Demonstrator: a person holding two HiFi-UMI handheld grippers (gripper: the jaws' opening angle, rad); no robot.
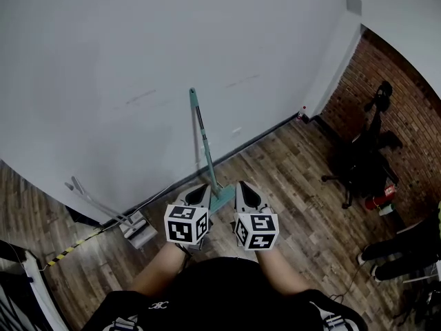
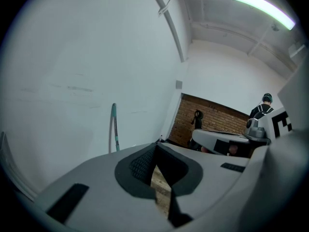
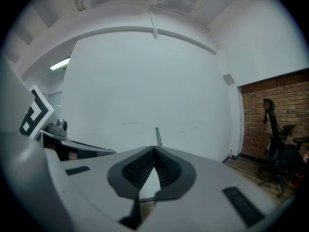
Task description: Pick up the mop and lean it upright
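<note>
The mop [image 1: 205,147] stands upright, its teal handle leaning against the white wall and its teal head [image 1: 222,198] on the wood floor at the skirting. My left gripper [image 1: 200,189] and right gripper [image 1: 245,186] hover side by side just in front of the mop head, one on each side of it, and touch nothing. Both are shut with nothing between the jaws. In the left gripper view the mop handle [image 2: 115,127] rises beyond the closed left gripper [image 2: 155,147]. In the right gripper view only the handle's tip [image 3: 157,135] shows above the closed right gripper [image 3: 154,151].
A second long-handled floor tool [image 1: 103,207] leans low against the wall at the left, beside yellow-black tape [image 1: 69,251]. A black office chair [image 1: 364,158] stands by the brick wall [image 1: 403,95] at the right. A person's legs [image 1: 400,252] show at the right edge.
</note>
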